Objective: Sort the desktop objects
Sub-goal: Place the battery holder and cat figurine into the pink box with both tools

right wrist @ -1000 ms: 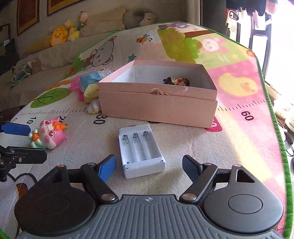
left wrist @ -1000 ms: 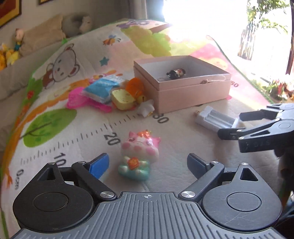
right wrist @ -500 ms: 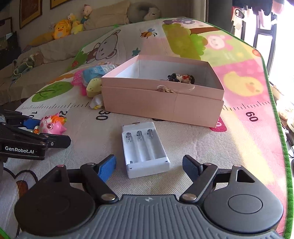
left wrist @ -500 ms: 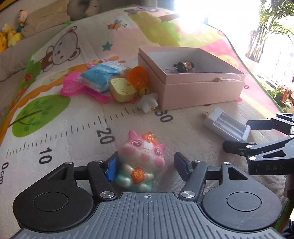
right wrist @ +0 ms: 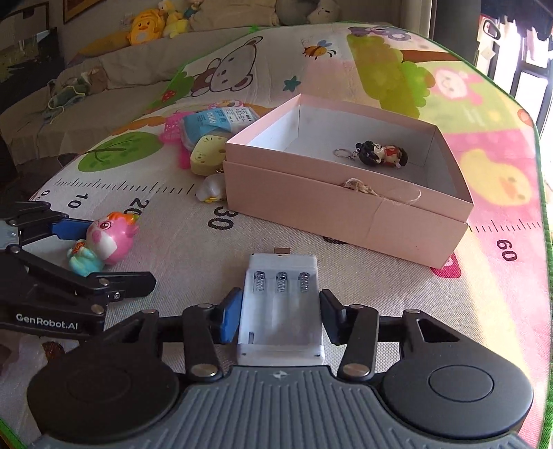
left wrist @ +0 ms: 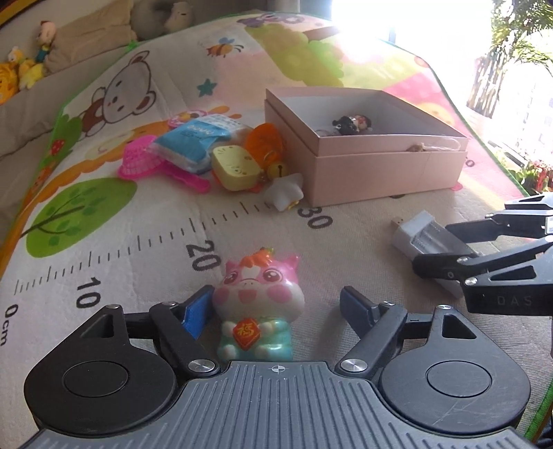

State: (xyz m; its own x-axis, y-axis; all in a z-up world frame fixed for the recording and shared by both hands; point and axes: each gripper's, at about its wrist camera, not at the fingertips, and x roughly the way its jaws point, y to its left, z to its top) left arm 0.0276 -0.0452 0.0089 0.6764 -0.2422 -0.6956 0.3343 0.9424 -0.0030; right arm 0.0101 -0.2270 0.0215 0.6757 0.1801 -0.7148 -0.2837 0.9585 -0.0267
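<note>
A pink pig toy (left wrist: 258, 304) with a teal body stands on the play mat between the fingers of my left gripper (left wrist: 274, 305); the left blue pad touches it, the right finger stands apart, so the gripper is open. It also shows in the right wrist view (right wrist: 105, 241). A white battery charger (right wrist: 281, 311) lies between the fingers of my right gripper (right wrist: 280, 312), which have closed in beside it with small gaps. The charger also shows in the left wrist view (left wrist: 423, 238). An open pink box (right wrist: 349, 193) holds a small keychain figure (right wrist: 378, 153).
A heap of small things lies left of the box (left wrist: 366, 162): a pink net scoop (left wrist: 138, 160), a blue packet (left wrist: 193, 141), a yellow toy (left wrist: 235, 167), an orange piece (left wrist: 264, 141), a white star toy (left wrist: 285, 195). Plush toys (right wrist: 145, 26) sit on the sofa behind.
Both grippers moved forward. The left fingers now flank the pig toy. The right fingers now flank the charger and have narrowed around it.
</note>
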